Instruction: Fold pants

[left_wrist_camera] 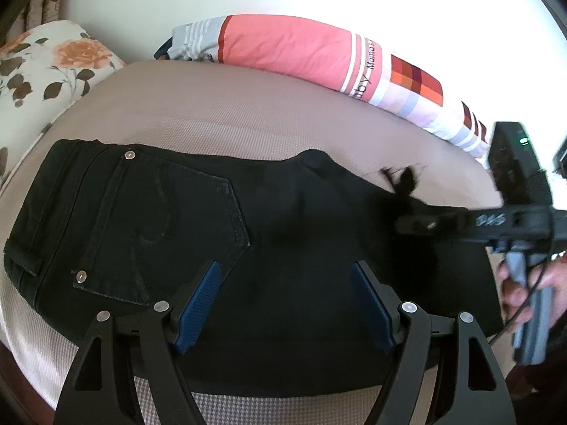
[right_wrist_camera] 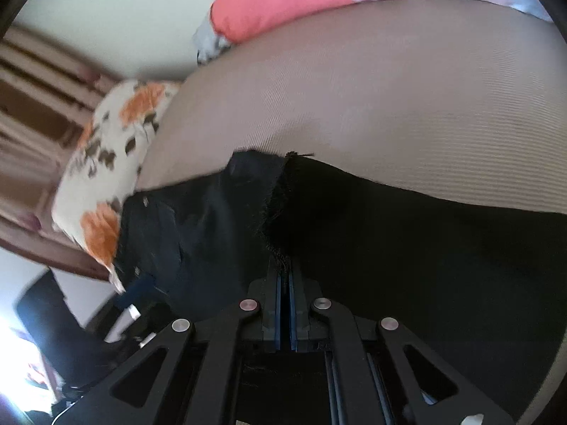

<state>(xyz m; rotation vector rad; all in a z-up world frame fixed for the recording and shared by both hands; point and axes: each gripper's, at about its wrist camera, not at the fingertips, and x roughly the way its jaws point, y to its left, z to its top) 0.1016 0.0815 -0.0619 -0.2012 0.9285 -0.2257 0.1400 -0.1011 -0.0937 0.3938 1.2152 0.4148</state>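
Black jeans (left_wrist_camera: pixel 170 219) lie on a beige bed (left_wrist_camera: pixel 248 120), waistband at the left, back pocket facing up. My left gripper (left_wrist_camera: pixel 285 276) is open and empty, hovering over the middle of the jeans. My right gripper (left_wrist_camera: pixel 407 223) comes in from the right and is shut on the frayed leg hem (left_wrist_camera: pixel 404 180), holding it lifted over the jeans. In the right wrist view the right gripper (right_wrist_camera: pixel 284 279) is shut on the frayed hem (right_wrist_camera: pixel 280 212), with the rest of the jeans (right_wrist_camera: pixel 425 248) spread below.
A pink striped pillow (left_wrist_camera: pixel 294 49) lies along the back of the bed. A floral pillow (left_wrist_camera: pixel 53 63) sits at the far left, also in the right wrist view (right_wrist_camera: pixel 113 163). A white wall is behind. A wooden headboard (right_wrist_camera: pixel 42 106) stands past the floral pillow.
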